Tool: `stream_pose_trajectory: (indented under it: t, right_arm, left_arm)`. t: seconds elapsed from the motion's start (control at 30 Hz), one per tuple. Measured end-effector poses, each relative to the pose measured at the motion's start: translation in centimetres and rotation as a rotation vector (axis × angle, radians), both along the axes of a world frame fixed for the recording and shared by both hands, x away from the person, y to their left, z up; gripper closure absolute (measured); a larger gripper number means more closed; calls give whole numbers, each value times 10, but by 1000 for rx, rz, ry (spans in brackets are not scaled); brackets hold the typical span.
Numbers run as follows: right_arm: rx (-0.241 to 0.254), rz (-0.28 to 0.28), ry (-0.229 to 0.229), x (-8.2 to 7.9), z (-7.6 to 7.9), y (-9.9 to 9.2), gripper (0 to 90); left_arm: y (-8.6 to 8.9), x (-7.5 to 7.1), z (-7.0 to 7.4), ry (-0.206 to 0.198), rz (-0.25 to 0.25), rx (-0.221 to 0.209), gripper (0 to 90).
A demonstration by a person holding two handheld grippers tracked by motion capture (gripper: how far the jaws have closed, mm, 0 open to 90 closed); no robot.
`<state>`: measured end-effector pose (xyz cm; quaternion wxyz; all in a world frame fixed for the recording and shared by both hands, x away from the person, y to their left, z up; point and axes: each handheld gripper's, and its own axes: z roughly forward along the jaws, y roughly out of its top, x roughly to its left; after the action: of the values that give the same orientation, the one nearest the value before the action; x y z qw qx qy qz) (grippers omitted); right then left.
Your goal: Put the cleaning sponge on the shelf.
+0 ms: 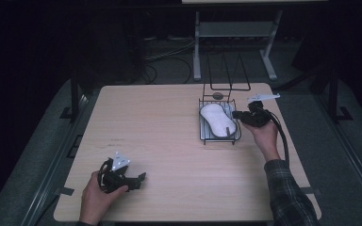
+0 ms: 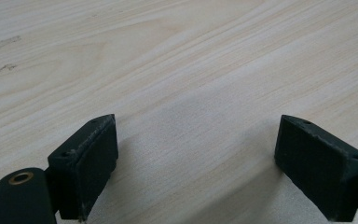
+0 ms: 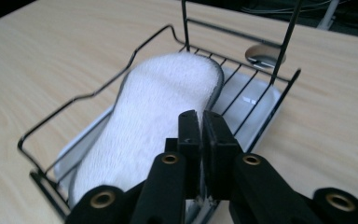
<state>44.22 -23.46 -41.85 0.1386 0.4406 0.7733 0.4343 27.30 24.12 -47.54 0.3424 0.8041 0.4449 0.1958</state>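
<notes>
Your right gripper (image 1: 239, 114) sat at wire rack (image 1: 202, 136) right rim, jaws pressed together, nothing clearly between them, though rim wire might've been pinched, hard to tell. White sponge (image 3: 154, 116) lay in rack's tray, straight ahead of those jaws, long axis running near-to-far on worktop (image 1: 169, 132). Left gripper (image 1: 139, 179) rested well apart at near left, jaws wide apart over bare wood. Right hand (image 1: 264, 134) was way nearer.

The left gripper (image 1: 140, 179) rests low with jaws spread wide, while the right gripper (image 1: 235, 114), held forward, has jaws pressed together
</notes>
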Motion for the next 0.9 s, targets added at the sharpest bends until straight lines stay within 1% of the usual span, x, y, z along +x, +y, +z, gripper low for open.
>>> stream_pose_trajectory:
  t: [0.1,0.2,0.23,0.33,0.43,0.47,0.6,0.63,0.7,0.77,0.87,0.9]
  right_arm:
    - [-2,24,7,-7,-3,-1,877]
    - [-29,55,8,-12,-5,3,886]
    - [-41,56,10,-14,-6,5,886]
    - [-62,79,24,-16,-9,11,893]
    - [-70,109,30,-19,-12,17,896]
    - [-65,115,32,-20,-13,19,896]
    - [-59,147,35,-22,-13,28,895]
    - [-66,152,30,-22,-13,30,895]
    - [-61,147,23,-22,-11,30,895]
    - [-43,132,14,-25,-7,26,884]
    - [-30,119,9,-30,1,18,811]
    - [-28,116,14,-33,4,17,769]
  left_arm:
    - [0,0,0,0,0,0,125]
    - [0,0,0,0,0,0,125]
    - [0,0,0,0,0,1,125]
    - [0,0,0,1,0,1,125]
    - [0,0,0,0,0,0,125]
    - [0,0,0,0,0,0,125]
    - [0,0,0,1,0,1,125]
    - [0,0,0,1,0,0,125]
    - [0,0,0,1,0,0,125]
    - [0,0,0,0,0,0,125]
    - [0,0,0,0,0,0,125]
    - [0,0,0,0,0,-1,125]
